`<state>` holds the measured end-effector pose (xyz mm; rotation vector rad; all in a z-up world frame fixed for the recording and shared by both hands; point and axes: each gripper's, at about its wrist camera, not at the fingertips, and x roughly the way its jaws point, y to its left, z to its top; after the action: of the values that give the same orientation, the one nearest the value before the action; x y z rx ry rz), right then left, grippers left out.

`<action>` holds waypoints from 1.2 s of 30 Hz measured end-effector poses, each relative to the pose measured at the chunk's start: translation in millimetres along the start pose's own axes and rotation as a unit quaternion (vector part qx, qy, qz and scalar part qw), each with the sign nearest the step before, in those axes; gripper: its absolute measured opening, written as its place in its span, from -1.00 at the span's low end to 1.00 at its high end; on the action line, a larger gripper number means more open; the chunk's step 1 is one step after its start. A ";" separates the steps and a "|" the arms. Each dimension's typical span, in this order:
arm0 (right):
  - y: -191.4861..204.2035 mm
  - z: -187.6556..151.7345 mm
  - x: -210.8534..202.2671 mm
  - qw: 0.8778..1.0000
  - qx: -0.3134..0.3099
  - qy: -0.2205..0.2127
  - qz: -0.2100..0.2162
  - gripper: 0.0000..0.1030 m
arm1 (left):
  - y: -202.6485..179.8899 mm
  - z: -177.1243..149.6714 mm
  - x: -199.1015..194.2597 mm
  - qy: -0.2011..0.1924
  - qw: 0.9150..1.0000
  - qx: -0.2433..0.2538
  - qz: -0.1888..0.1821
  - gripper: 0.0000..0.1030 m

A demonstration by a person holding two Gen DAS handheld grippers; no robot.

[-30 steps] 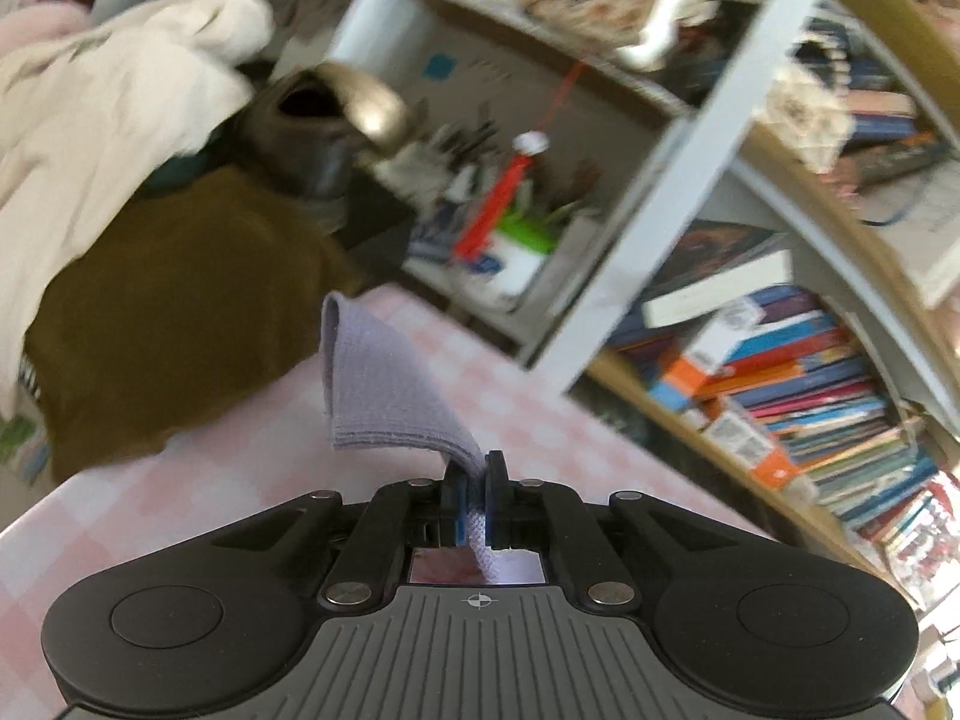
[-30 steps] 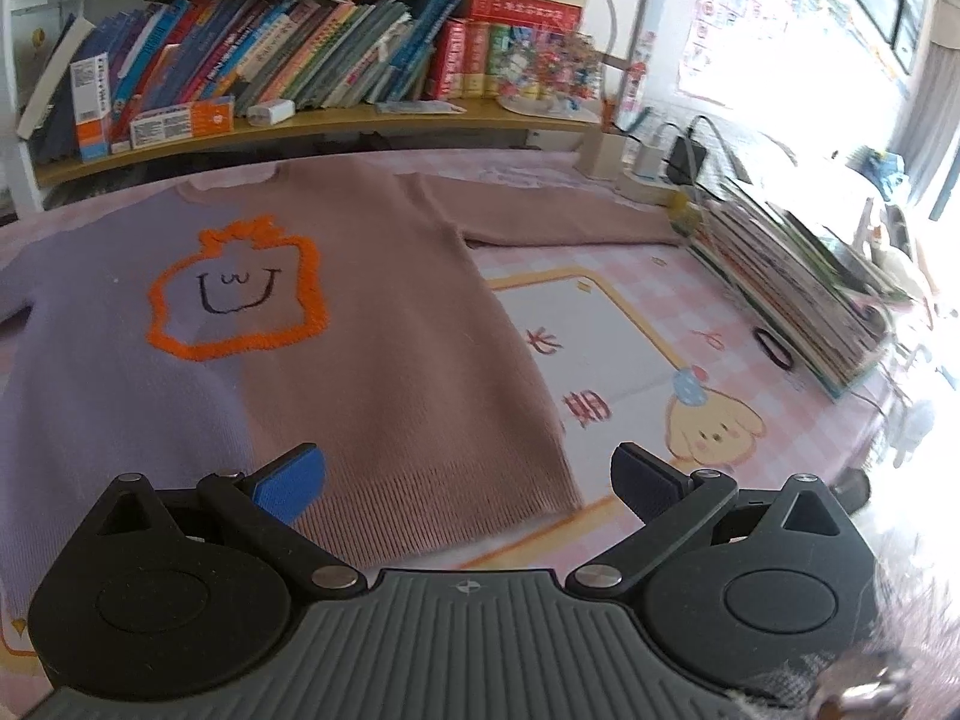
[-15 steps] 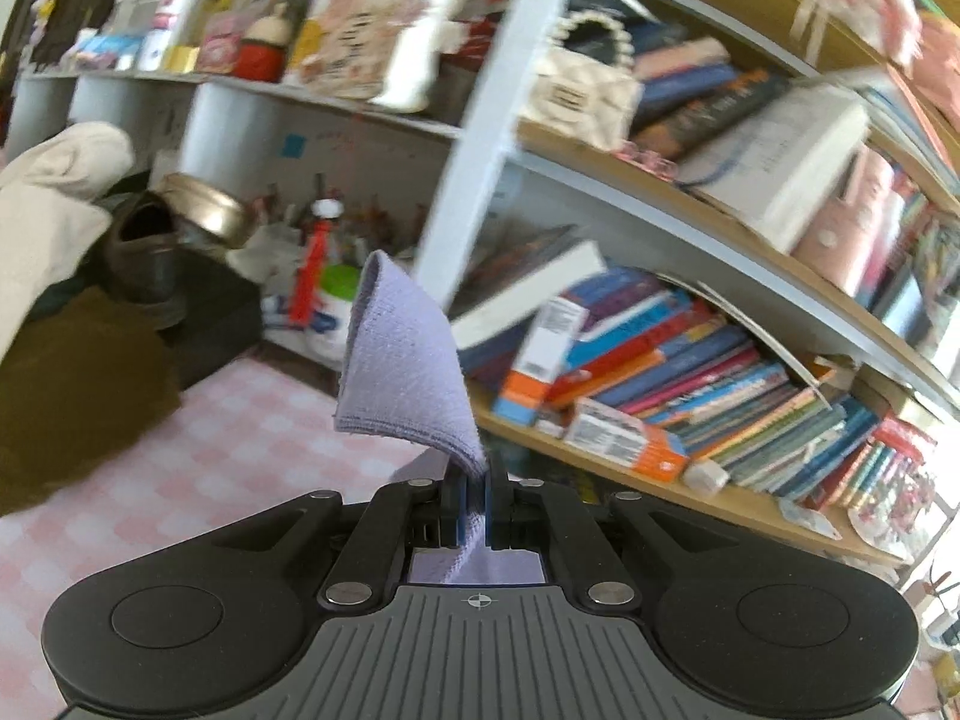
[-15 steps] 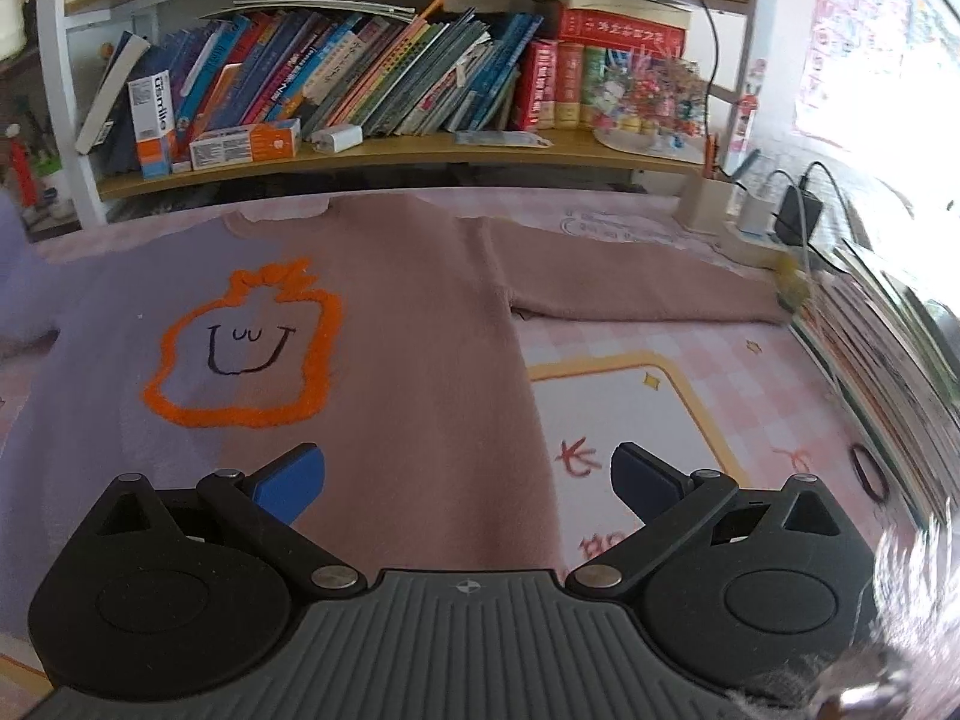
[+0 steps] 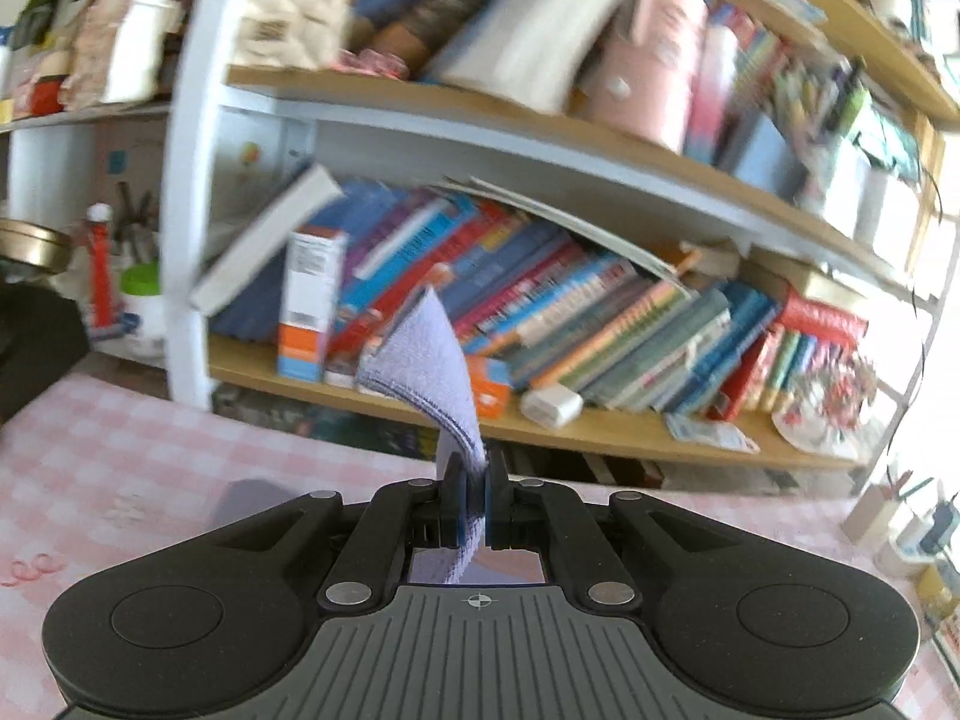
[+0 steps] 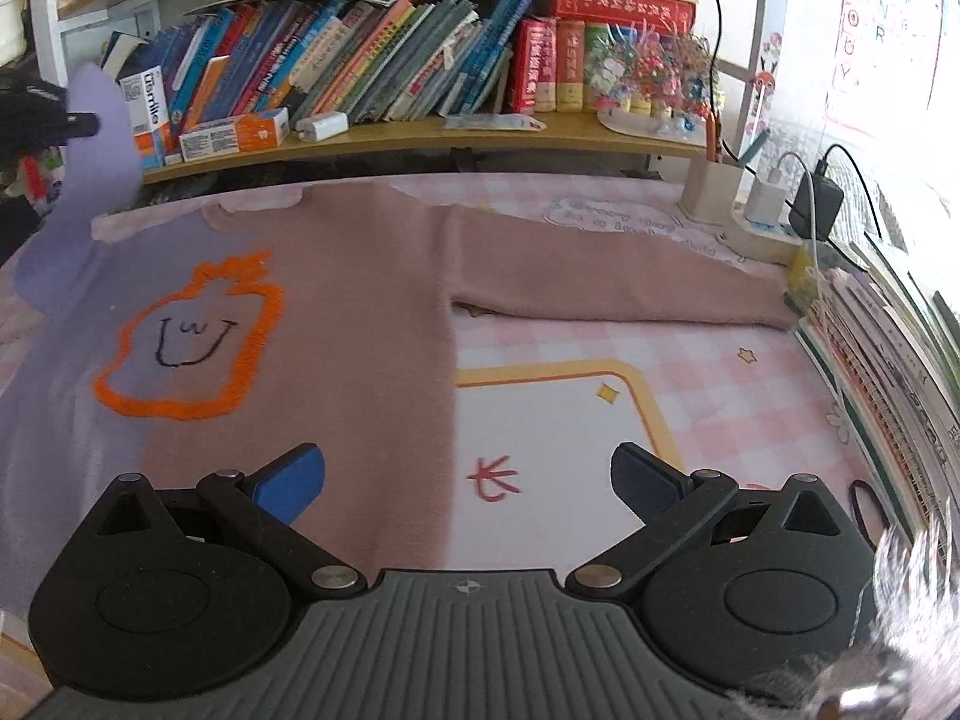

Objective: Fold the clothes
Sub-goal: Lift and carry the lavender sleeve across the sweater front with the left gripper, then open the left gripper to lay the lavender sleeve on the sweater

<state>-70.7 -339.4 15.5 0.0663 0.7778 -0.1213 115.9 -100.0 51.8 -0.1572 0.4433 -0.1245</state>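
A sweater (image 6: 336, 324), half lilac and half dusty pink with an orange outlined smiling face, lies flat on the pink checked tablecloth (image 6: 720, 384). Its pink right sleeve (image 6: 612, 276) stretches out toward the power strip. My left gripper (image 5: 474, 480) is shut on the cuff of the lilac sleeve (image 5: 429, 360), lifted above the table; in the right wrist view that raised sleeve (image 6: 99, 138) shows at the far left. My right gripper (image 6: 468, 474) hovers open over the sweater's pink side edge, nothing between its fingers.
A bookshelf (image 6: 372, 84) packed with books runs along the table's back edge. A pen holder (image 6: 711, 180), power strip and charger (image 6: 816, 204) stand at the back right. A stack of books (image 6: 888, 360) lines the right edge, with a black hair tie (image 6: 870, 510) beside it.
My left gripper has swung rightward with the lilac sleeve cuff held, its view turning from the left clutter to the bookshelf. My right gripper has moved forward and right along the sweater, still open.
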 end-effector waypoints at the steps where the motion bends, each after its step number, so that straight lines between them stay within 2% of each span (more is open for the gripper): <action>1: -3.6 -0.5 1.2 1.000 0.000 0.002 0.001 0.99 | -7.8 -2.1 4.9 0.003 1.000 0.007 0.000 -0.93; 11: -32.2 -4.6 8.6 1.000 0.001 0.018 -0.005 0.99 | -65.0 -32.9 49.4 0.046 0.997 0.063 -0.004 -0.93; 20: -49.1 -9.2 8.3 0.999 0.015 0.026 -0.022 0.99 | -87.2 -56.9 79.6 0.085 0.991 0.101 0.002 -0.90; 22: -52.2 -10.2 8.0 0.999 0.018 0.028 -0.026 1.00 | -91.6 -61.4 86.2 0.100 0.989 0.106 0.003 -0.79; 23: -53.8 -10.8 7.8 0.999 0.019 0.029 -0.028 1.00 | -94.2 -63.5 89.5 0.109 0.988 0.109 0.003 -0.64; 24: -55.4 -11.3 7.7 0.999 0.021 0.029 -0.030 0.99 | -97.6 -65.4 92.2 0.117 0.987 0.112 0.002 -0.36; 25: -55.8 -11.8 7.5 0.999 0.021 0.029 -0.030 0.99 | -101.6 -67.4 94.4 0.124 0.985 0.116 0.000 -0.17; 26: -55.6 -11.8 7.4 0.999 0.022 0.029 -0.029 0.99 | -105.7 -68.7 95.3 0.129 0.984 0.120 -0.002 0.18; 27: -54.9 -11.4 7.3 0.999 0.021 0.028 -0.028 0.99 | -110.2 -68.6 93.3 0.130 0.984 0.122 -0.010 0.32; 30: -52.6 -9.9 7.1 0.999 0.020 0.025 -0.022 1.00 | -123.0 -62.3 76.2 0.124 0.983 0.123 -0.059 0.40; 33: -47.9 -7.9 9.3 1.000 0.018 0.022 -0.009 1.00 | -124.2 -48.9 39.6 0.094 0.981 0.128 -0.109 0.43; 35: -43.3 -5.9 12.0 1.000 0.014 0.020 0.004 1.00 | -113.3 -42.2 10.6 0.072 0.982 0.134 -0.109 0.44; 36: -40.5 -5.4 13.5 1.000 0.012 0.020 0.011 1.00 | -104.2 -40.6 -1.3 0.067 0.984 0.135 -0.097 0.44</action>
<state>-70.4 -380.2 1.5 0.1012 0.8158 -0.1088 88.2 -206.9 34.8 0.0758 0.5401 -0.3855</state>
